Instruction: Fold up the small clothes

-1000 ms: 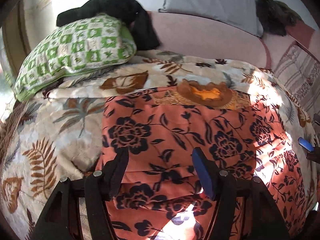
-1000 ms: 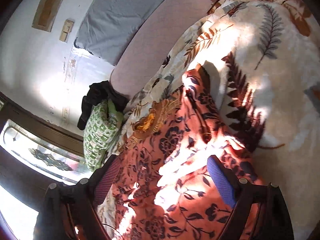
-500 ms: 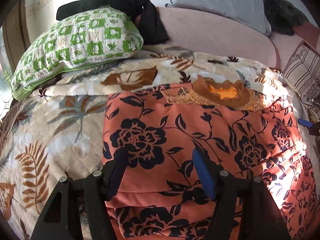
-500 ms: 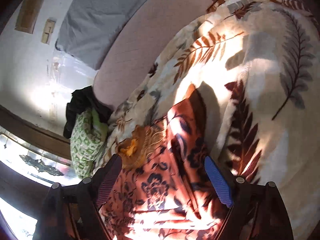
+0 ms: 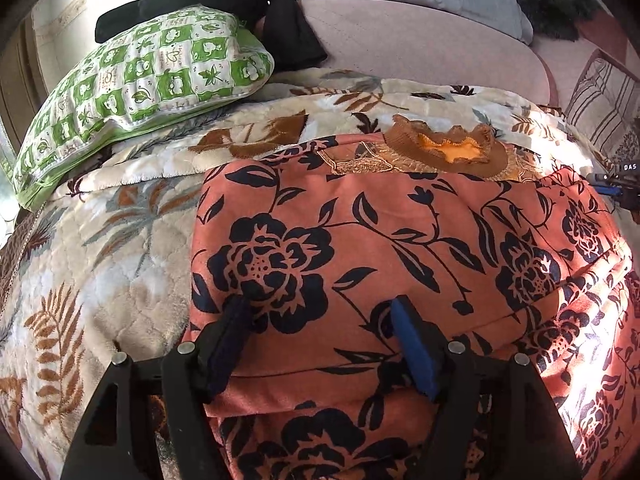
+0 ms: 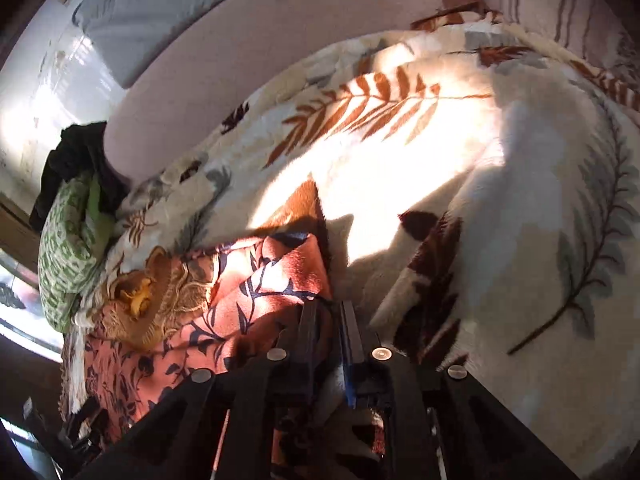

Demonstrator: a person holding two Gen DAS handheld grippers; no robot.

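The orange flowered garment lies spread on the leaf-print blanket, its frilled neck at the far end from both tongs. The right tongs have just been closing and now pinch the garment's side edge between nearly shut jaws. The left tongs have just been opening and stand spread over the near hem, cloth between the pads but seemingly ungripped. The side fold looks about to start; next the left tongs likely need to close on the cloth
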